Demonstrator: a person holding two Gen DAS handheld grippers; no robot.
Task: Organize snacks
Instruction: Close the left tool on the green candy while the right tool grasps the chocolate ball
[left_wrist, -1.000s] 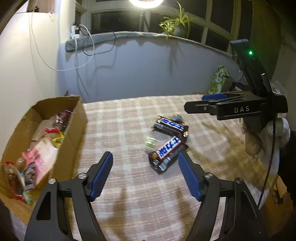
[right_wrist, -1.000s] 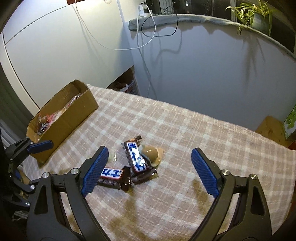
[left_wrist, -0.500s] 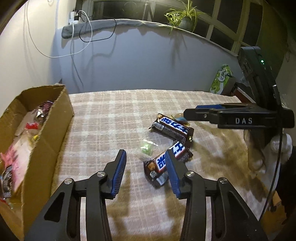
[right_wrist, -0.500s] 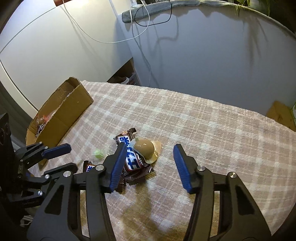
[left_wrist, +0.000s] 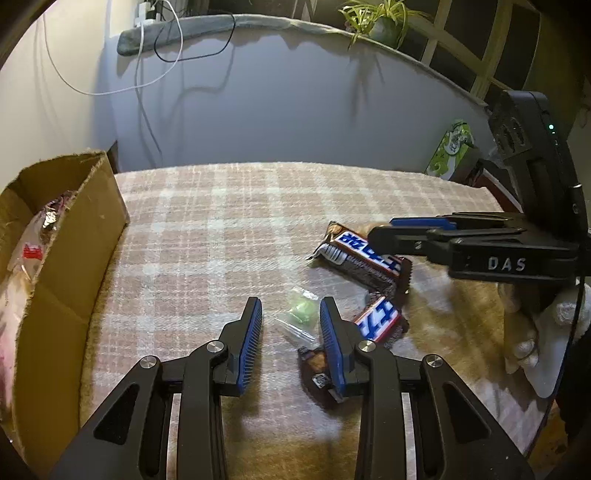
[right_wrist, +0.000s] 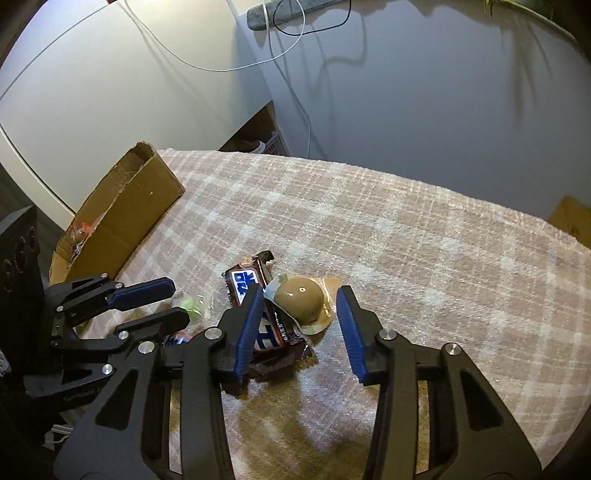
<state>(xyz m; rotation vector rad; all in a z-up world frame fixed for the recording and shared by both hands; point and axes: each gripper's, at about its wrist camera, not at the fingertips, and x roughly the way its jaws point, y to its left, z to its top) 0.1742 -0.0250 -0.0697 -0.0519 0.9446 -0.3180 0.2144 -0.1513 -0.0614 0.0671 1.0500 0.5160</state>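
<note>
Left gripper (left_wrist: 290, 312), fingers parted, frames a small green candy in clear wrap (left_wrist: 302, 313); right gripper (right_wrist: 301, 305) brackets a brown chocolate dome (right_wrist: 300, 303), unclamped

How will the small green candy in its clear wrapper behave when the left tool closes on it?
The green candy looks tiny, probably very light. Its clear wrapper appears thin and crinkly, so it may crumple or slip. The left tool stands open around it, on soft plaid cloth.

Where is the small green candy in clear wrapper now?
In the left wrist view the small green candy in clear wrapper lies on the checked tablecloth, between the left gripper jaws, beside a chocolate bar.
</note>
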